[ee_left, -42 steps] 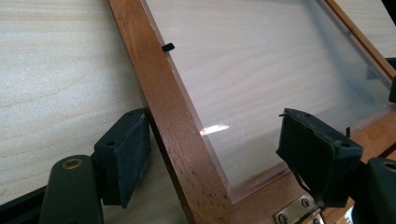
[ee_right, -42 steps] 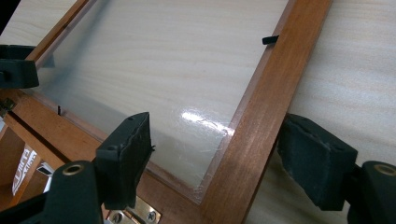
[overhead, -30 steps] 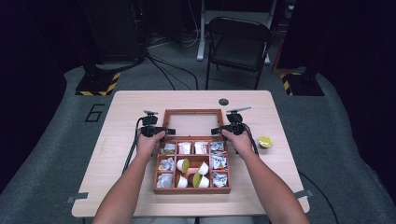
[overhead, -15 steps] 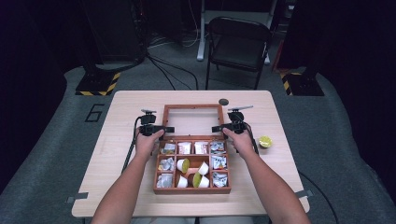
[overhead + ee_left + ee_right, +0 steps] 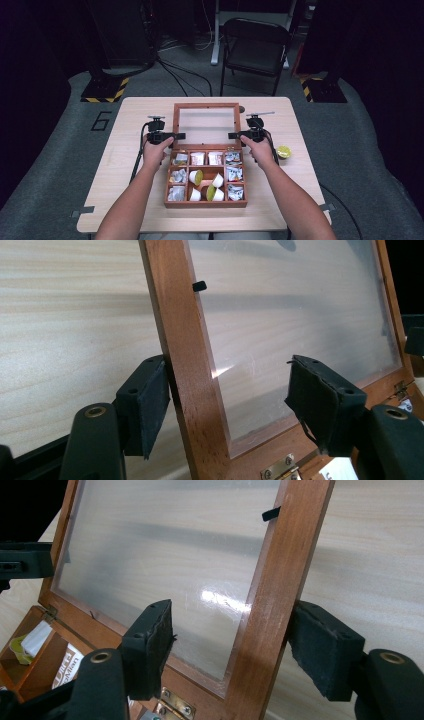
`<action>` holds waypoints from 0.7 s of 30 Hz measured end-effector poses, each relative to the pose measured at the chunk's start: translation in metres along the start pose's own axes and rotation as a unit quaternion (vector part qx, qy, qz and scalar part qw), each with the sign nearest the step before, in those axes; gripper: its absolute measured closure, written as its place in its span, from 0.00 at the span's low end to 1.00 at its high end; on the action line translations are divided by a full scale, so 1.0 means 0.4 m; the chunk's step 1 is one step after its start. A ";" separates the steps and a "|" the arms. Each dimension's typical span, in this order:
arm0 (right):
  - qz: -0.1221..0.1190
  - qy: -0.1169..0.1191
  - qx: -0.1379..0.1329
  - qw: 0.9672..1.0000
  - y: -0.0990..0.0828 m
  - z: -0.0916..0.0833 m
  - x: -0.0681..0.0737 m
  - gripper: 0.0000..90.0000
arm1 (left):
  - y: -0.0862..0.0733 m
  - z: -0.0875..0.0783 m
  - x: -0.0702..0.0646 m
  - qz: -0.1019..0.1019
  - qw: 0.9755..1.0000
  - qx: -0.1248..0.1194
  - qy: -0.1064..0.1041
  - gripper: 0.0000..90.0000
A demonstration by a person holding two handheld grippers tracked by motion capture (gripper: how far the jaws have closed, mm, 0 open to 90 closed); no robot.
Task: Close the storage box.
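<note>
A wooden compartment box (image 5: 205,202) sits mid-table with its glass-paned lid (image 5: 205,105) swung open at the back. My left gripper (image 5: 177,136) straddles the lid's left rail (image 5: 185,355). One pad (image 5: 150,395) rests against the rail's outer edge, and the other hangs off over the glass. My right gripper (image 5: 231,135) straddles the right rail (image 5: 280,580) the same way, with its outer pad (image 5: 320,645) against the wood and its inner pad clear of it. The jaws of both grippers (image 5: 230,390) (image 5: 234,630) have just been closing around the rails.
The box's compartments hold white packets (image 5: 198,158) and small white and green cups (image 5: 196,176). A lone yellow-green cup (image 5: 283,151) stands on the table (image 5: 125,125) to the right of the box. A small dark object (image 5: 242,108) lies by the lid's far right corner. A folding chair (image 5: 255,45) stands beyond the table.
Both pairs of jaws have narrowed around the lid's side rails. The hands stay about where they were, and the lid has not visibly moved.
</note>
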State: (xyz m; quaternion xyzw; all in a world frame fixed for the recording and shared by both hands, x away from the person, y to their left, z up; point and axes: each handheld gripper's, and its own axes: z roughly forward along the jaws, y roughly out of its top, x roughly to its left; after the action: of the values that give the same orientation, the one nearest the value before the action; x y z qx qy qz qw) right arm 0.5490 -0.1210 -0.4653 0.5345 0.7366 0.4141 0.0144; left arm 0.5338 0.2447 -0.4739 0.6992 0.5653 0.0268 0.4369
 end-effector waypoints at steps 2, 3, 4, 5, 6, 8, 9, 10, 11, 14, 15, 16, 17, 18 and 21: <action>-0.004 -0.001 -0.006 1.000 0.001 -0.006 0.004 0.39 | 0.001 -0.006 -0.006 -0.007 1.000 -0.007 -0.001 0.38; -0.005 0.000 -0.007 1.000 0.001 -0.010 0.005 0.40 | 0.003 -0.011 -0.005 0.002 1.000 -0.003 -0.003 0.38; -0.004 0.001 -0.008 1.000 0.002 -0.013 0.007 0.40 | 0.003 -0.012 -0.008 -0.001 1.000 -0.009 -0.004 0.38; -0.010 0.000 -0.012 1.000 0.002 -0.017 0.007 0.41 | 0.004 -0.017 -0.010 -0.002 1.000 -0.012 -0.005 0.38; -0.012 0.001 -0.013 1.000 0.003 -0.022 0.008 0.42 | 0.005 -0.021 -0.011 0.003 1.000 -0.009 -0.006 0.38; -0.011 0.004 -0.015 1.000 0.004 -0.031 0.011 0.43 | 0.005 -0.026 -0.016 0.000 1.000 -0.016 -0.008 0.38; -0.012 0.006 -0.017 1.000 0.004 -0.033 0.012 0.43 | 0.006 -0.031 -0.016 0.007 1.000 -0.016 -0.009 0.39; -0.013 0.007 -0.017 1.000 0.004 -0.038 0.015 0.43 | 0.006 -0.034 -0.017 0.007 1.000 -0.016 -0.010 0.39; -0.016 0.007 -0.018 1.000 0.004 -0.040 0.016 0.43 | 0.006 -0.039 -0.018 0.011 1.000 -0.016 -0.011 0.39; -0.021 0.009 -0.021 1.000 0.003 -0.051 0.022 0.43 | 0.006 -0.047 -0.022 0.013 1.000 -0.023 -0.013 0.39; -0.025 0.009 -0.022 0.999 0.003 -0.054 0.023 0.44 | 0.005 -0.050 -0.025 0.009 1.000 -0.024 -0.016 0.40; -0.029 0.006 -0.023 0.999 0.003 -0.058 0.024 0.45 | 0.005 -0.051 -0.024 0.011 1.000 -0.024 -0.017 0.40; -0.030 0.007 -0.023 0.999 0.003 -0.059 0.025 0.46 | 0.005 -0.054 -0.027 0.010 0.999 -0.026 -0.018 0.40; -0.029 0.006 -0.022 0.999 0.002 -0.063 0.029 0.47 | 0.004 -0.056 -0.028 0.011 0.999 -0.027 -0.018 0.40; -0.034 0.007 -0.023 0.999 0.001 -0.071 0.032 0.48 | 0.003 -0.065 -0.031 0.022 0.999 -0.029 -0.019 0.41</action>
State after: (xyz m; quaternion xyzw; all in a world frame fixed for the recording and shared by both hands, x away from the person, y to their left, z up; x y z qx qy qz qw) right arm 0.5308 -0.1275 -0.4409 0.5060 0.7445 0.4341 0.0360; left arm 0.5167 0.2497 -0.4514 0.6989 0.5404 0.0394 0.4668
